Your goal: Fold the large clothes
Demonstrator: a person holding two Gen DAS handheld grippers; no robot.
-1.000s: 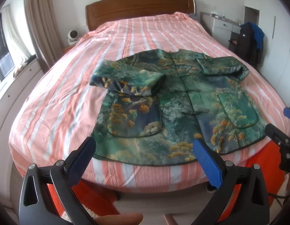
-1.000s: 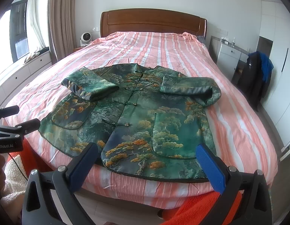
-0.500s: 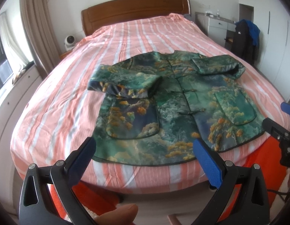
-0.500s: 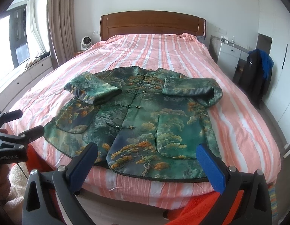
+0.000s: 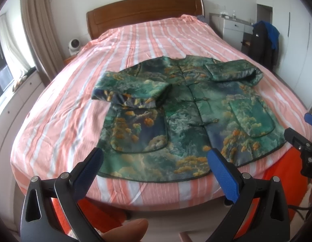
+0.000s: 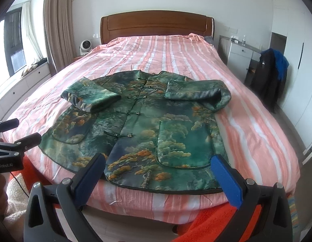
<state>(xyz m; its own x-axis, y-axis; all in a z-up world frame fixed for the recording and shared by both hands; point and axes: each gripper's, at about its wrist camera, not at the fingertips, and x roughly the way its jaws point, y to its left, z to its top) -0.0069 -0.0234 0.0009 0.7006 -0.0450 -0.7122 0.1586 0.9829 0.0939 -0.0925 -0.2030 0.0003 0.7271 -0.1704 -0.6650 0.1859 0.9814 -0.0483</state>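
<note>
A green patterned jacket (image 5: 182,117) with orange tree print lies flat, front up, on the striped bed; it also shows in the right wrist view (image 6: 148,129). Both sleeves are folded in across the chest: one sleeve (image 5: 131,94) on the left, the other sleeve (image 6: 198,93) on the right. My left gripper (image 5: 156,167) is open and empty, held off the foot of the bed before the hem. My right gripper (image 6: 158,171) is open and empty, also before the hem. Each gripper shows at the edge of the other's view.
The bed (image 6: 256,133) has a pink and white striped cover and a wooden headboard (image 6: 156,26). An orange blanket (image 6: 216,221) hangs below the foot. A chair with dark clothes (image 6: 270,80) and a white cabinet (image 6: 238,58) stand on the right. A small fan (image 6: 85,47) is on the left.
Both grippers have drawn back and risen a little from the foot of the bed. The jacket has not moved. Both stay open.
</note>
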